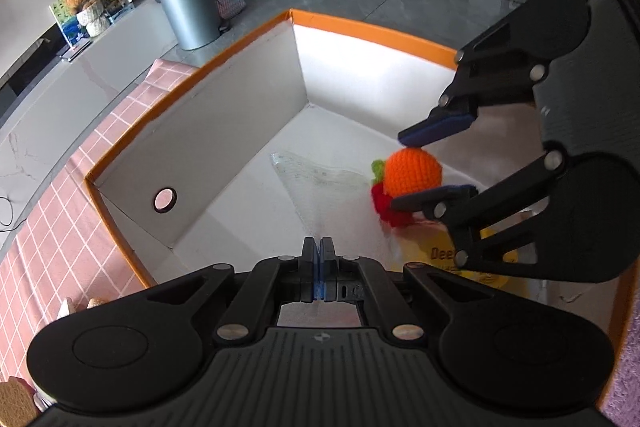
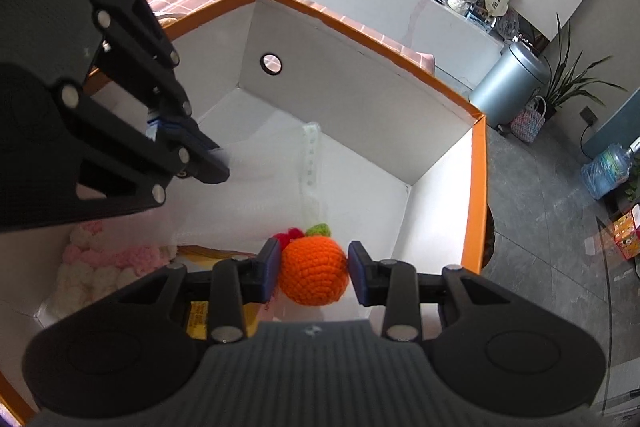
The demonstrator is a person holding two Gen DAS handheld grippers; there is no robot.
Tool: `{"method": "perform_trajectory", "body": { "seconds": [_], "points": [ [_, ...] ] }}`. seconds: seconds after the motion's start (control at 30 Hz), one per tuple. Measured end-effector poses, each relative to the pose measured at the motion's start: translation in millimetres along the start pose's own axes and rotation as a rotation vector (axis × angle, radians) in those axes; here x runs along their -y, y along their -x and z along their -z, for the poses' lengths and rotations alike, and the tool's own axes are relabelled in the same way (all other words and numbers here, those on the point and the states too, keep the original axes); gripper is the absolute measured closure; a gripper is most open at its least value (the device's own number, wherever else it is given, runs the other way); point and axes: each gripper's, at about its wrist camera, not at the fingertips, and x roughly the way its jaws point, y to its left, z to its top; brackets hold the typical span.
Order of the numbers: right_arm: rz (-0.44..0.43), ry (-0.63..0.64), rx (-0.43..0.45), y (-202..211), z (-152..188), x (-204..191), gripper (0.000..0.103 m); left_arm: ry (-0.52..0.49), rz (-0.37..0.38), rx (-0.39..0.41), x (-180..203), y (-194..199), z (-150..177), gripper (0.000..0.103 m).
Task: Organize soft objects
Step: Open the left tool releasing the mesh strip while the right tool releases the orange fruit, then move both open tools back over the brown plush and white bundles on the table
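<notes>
now clamped between the right gripper [image 2: 313,271] pads: an orange crochet ball [image 2: 313,275], held low inside the orange-rimmed box [image 2: 476,187]. alongside, left gripper [image 1: 319,259] pinched fully shut, apparently pinching a clear plastic bag [image 1: 316,183]. already in the box: a red crochet piece [image 1: 380,201] and pink-and-white fluffy yarn [image 2: 100,259]. probably midway; ball not yet released, other soft things perhaps still outside.

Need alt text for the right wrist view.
The right tool grips an orange crocheted ball with a green leaf over a white box with an orange rim. The shut left tool hangs at upper left.
</notes>
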Motion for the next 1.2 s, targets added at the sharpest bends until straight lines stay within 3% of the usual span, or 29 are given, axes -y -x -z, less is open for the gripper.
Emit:
{"method": "perform_trajectory", "body": {
  "seconds": [0.2,0.3,0.6,0.67,0.77,1.2],
  "points": [
    [0.021,-0.002,-0.022,-4.8,1.5,0.6,0.067,0.009,-0.028,-0.027,-0.9,-9.6,3.7,0.093],
    [0.03,-0.003,-0.019,-3.7,2.4,1.3,0.067,0.004,-0.044,-0.021,-0.4,-8.3,4.1,0.081],
    [0.04,-0.017,0.005,12.7,4.2,-3.7,0.059,0.019,-0.067,0.038,2.8,6.7,5.1,0.06],
    [0.042,-0.023,0.017,19.5,3.9,-6.5,0.057,0.021,-0.068,0.062,3.5,14.5,5.8,0.056],
    [0.071,-0.04,0.052,32.9,3.1,-14.0,0.046,0.035,-0.072,0.116,3.3,29.6,7.6,0.052],
    [0.106,-0.202,0.25,96.9,-1.3,-61.3,0.045,0.217,-0.18,0.349,-7.2,103.7,50.1,0.043]
  ]
}}
